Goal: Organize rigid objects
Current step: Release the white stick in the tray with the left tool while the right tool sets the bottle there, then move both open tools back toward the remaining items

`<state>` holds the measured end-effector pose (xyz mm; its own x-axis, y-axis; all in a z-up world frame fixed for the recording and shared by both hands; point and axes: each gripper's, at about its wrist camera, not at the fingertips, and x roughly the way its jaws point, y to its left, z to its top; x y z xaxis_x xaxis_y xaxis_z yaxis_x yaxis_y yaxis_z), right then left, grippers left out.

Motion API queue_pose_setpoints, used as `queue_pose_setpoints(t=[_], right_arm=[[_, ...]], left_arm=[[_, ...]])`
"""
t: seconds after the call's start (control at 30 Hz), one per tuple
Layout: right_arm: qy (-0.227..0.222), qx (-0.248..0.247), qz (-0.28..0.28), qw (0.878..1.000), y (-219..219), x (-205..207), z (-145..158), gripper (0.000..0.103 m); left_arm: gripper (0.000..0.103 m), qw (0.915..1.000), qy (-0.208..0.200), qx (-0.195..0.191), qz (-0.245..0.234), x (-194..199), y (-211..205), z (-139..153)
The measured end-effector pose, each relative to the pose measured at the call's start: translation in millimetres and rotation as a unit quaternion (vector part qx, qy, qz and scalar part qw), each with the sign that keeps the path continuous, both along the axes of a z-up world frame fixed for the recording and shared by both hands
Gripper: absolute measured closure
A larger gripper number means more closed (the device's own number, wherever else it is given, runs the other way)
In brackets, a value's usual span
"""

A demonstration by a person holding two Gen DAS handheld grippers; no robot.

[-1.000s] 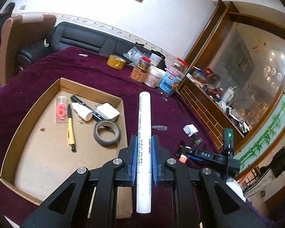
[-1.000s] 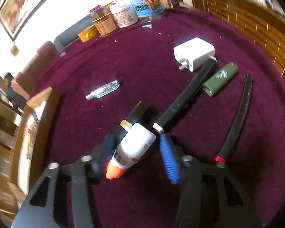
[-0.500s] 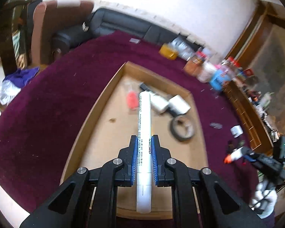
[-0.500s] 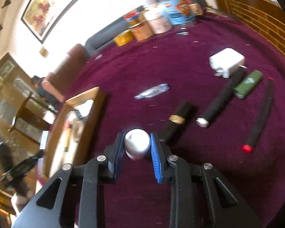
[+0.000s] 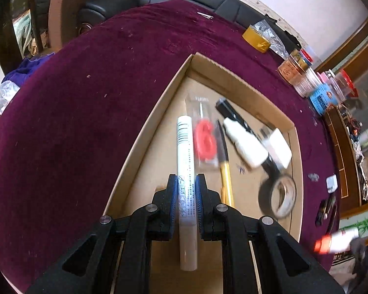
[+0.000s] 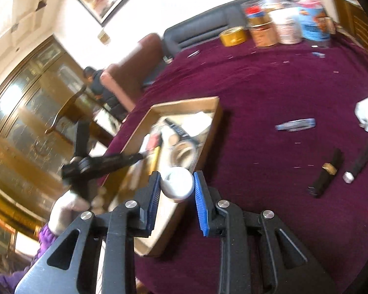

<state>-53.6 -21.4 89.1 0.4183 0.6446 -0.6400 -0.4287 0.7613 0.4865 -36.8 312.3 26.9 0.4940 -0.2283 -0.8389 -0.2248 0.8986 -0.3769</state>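
Over cardboard tray [image 5: 240, 83] | left tool [image 5: 187, 193] pinches white marker [image 5: 186, 161] | right tool [image 6: 176, 191] pinches glue bottle [image 6: 177, 182] | tape roll [image 5: 278, 196] inside

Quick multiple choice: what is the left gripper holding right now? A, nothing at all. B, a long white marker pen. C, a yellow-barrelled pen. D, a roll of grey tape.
B: in the left wrist view the left gripper is shut on the long white marker pen, poised over the cardboard tray, while the grey tape roll and yellow-barrelled pen lie inside it.
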Motion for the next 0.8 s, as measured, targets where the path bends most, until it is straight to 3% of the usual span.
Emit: queue_pose_setpoints(t=[0.1, 0.27, 0.47, 0.6, 0.7, 0.8], right_arm=[[0.028, -0.004, 0.031, 0.999, 20.1, 6.1, -9.8, 0.078], [0.061, -0.047, 0.07, 0.995, 71.8, 26.6, -35.9, 0.078], [0.07, -0.08, 0.07, 0.992, 117.5, 62.2, -49.4, 0.078], [0.052, -0.122, 0.037, 0.99, 135.9, 75.4, -58.3, 0.077], [0.07, -0.084, 0.028, 0.994, 129.9, 80.5, -58.1, 0.077], [0.056, -0.069, 0.011, 0.996, 114.2, 77.8, -46.1, 0.077]], left_arm=[[0.081, 0.9999, -0.01, -0.001, 0.002, -3.1, -1.9, 3.7], [0.066, 0.9969, -0.079, -0.001, 0.008, -50.8, -2.3, 29.3], [0.047, 0.9877, -0.146, 0.041, 0.038, -110.9, 8.1, 58.7], [0.045, 0.9837, -0.164, 0.047, 0.057, -129.3, 20.2, 64.0], [0.045, 0.9842, -0.162, 0.034, 0.062, -131.9, 26.5, 58.8], [0.045, 0.9862, -0.151, 0.019, 0.065, -128.0, 27.7, 52.6]])
